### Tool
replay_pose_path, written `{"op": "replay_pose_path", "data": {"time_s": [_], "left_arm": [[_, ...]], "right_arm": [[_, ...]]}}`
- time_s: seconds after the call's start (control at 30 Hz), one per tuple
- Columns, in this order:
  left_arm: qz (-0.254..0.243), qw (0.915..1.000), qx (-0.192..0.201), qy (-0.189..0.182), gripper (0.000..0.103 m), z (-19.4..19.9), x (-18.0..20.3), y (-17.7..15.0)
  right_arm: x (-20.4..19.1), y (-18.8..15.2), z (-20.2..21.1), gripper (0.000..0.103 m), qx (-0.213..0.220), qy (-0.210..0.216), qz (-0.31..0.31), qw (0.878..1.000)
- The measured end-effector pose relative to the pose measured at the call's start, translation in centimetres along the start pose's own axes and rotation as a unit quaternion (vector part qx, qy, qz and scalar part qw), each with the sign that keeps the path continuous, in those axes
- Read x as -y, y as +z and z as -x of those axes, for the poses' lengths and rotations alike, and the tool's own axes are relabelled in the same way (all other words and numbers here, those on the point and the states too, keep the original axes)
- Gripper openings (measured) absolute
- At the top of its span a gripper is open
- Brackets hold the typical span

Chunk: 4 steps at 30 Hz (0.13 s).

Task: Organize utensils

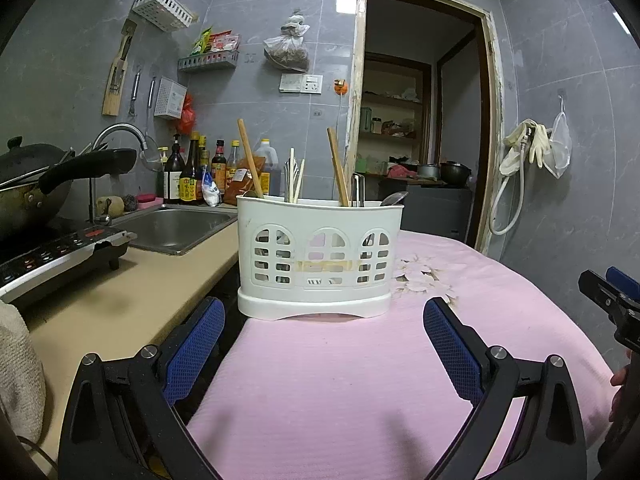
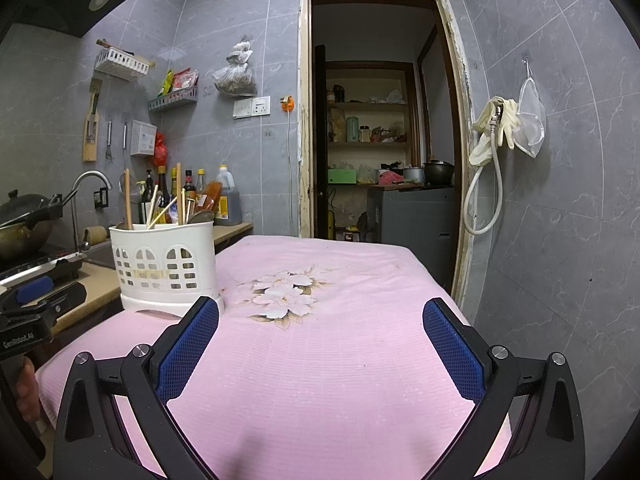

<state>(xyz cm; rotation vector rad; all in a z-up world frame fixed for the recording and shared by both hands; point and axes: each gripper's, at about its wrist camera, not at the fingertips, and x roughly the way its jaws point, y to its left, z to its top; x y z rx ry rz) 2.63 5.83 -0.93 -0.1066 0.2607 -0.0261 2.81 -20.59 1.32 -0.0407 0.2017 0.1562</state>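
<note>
A white slotted utensil holder (image 1: 318, 258) stands upright at the left edge of a pink cloth-covered table (image 1: 360, 380). Wooden chopsticks (image 1: 250, 160), pale chopsticks and metal spoons (image 1: 394, 199) stick out of its top. My left gripper (image 1: 324, 320) is open just in front of the holder, with nothing between its blue pads. In the right wrist view the holder (image 2: 164, 264) sits at the left, and my right gripper (image 2: 320, 324) hangs open and empty over the pink cloth (image 2: 320, 380), to the right of the holder.
A beige counter (image 1: 132, 292) with a steel sink (image 1: 176, 226), a cooktop (image 1: 52, 260) and a wok (image 1: 32, 192) adjoins the table on the left. Sauce bottles (image 1: 192, 176) line the wall. An open doorway (image 2: 384, 140) lies beyond the table. A flower print (image 2: 284, 294) marks the cloth.
</note>
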Motion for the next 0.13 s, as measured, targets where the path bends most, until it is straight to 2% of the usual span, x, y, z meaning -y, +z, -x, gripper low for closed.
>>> {"op": "replay_pose_path", "data": {"time_s": [0.13], "left_arm": [[-0.003,1.0000,-0.001,0.000,0.098,-0.12,0.10,-0.02]], "right_arm": [[-0.02,-0.03,-0.01,0.103,-0.001,0.000,0.000,1.000]]}}
